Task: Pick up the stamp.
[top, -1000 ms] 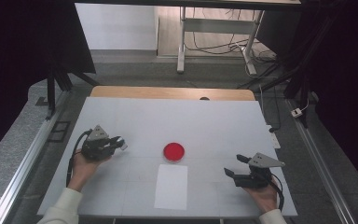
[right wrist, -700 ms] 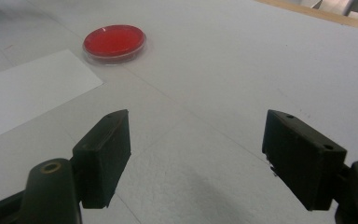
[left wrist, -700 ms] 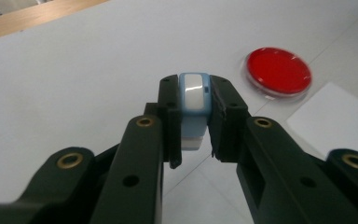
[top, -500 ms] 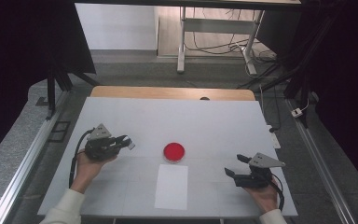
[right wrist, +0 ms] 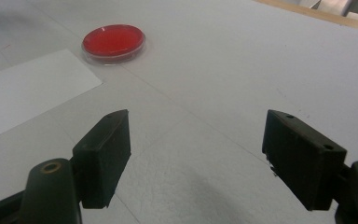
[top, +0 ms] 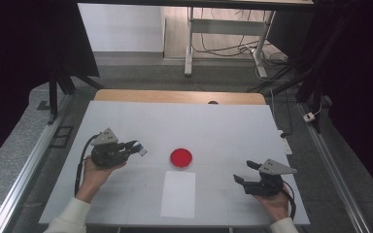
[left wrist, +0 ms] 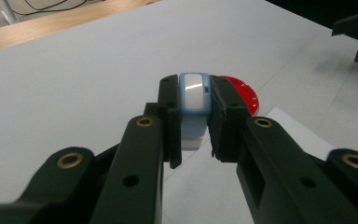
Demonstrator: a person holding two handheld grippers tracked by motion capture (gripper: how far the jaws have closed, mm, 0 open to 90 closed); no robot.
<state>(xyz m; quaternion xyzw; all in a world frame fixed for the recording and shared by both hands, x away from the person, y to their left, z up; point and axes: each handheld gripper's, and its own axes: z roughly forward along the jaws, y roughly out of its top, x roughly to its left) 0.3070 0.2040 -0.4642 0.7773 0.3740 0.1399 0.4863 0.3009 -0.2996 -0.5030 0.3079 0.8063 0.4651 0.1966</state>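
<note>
Left gripper (top: 135,148): we find its jaws clamped on a small pale-blue stamp-like block (left wrist: 194,103), held above the table (top: 126,121), left of centre.
Block axis: we see its long side running along the jaws, the glossy end pointing away from the hand.
Red dish (top: 181,158): we place it just right of the block's tip and directly ahead in the left gripper view; we judge this hand nearer.
White sheet (top: 178,193): flat, just below the dish.
Right gripper (top: 246,173): jaws wide apart, empty, low over the table's right side.
</note>
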